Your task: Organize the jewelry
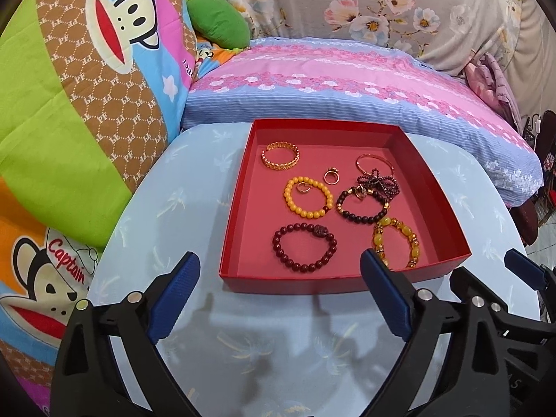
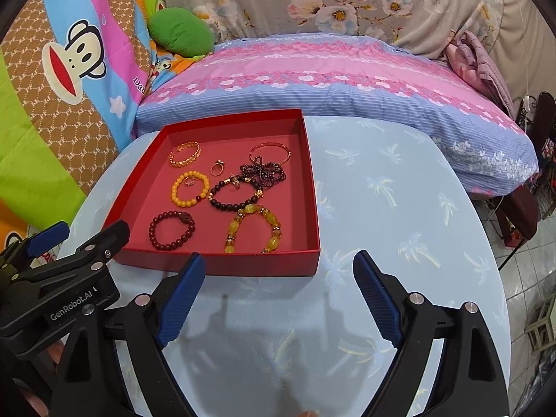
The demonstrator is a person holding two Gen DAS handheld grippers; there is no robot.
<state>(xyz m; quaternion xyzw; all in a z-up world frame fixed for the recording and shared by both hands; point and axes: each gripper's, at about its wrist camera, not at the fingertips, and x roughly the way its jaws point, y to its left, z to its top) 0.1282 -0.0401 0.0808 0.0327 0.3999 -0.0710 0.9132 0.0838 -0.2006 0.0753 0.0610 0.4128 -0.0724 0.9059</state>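
"GenRobot.AI" on left gripper (image 2: 48, 239), "Captain" on quilt (image 1: 52, 160)

Shallow red cardboard tray (image 1: 448, 208), pinkish floor. Round table in pale blue cloth (image 1: 180, 208) with faint palm print. Pink-and-blue floral striped pillow (image 1: 347, 80). Blue-padded black gripper fingers (image 1: 175, 299).

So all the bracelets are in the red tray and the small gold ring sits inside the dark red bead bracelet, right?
Not quite. The small gold ring sits inside the orange-yellow bead bracelet, not the dark red one, as the left wrist view shows. The bracelets are indeed in the red tray.
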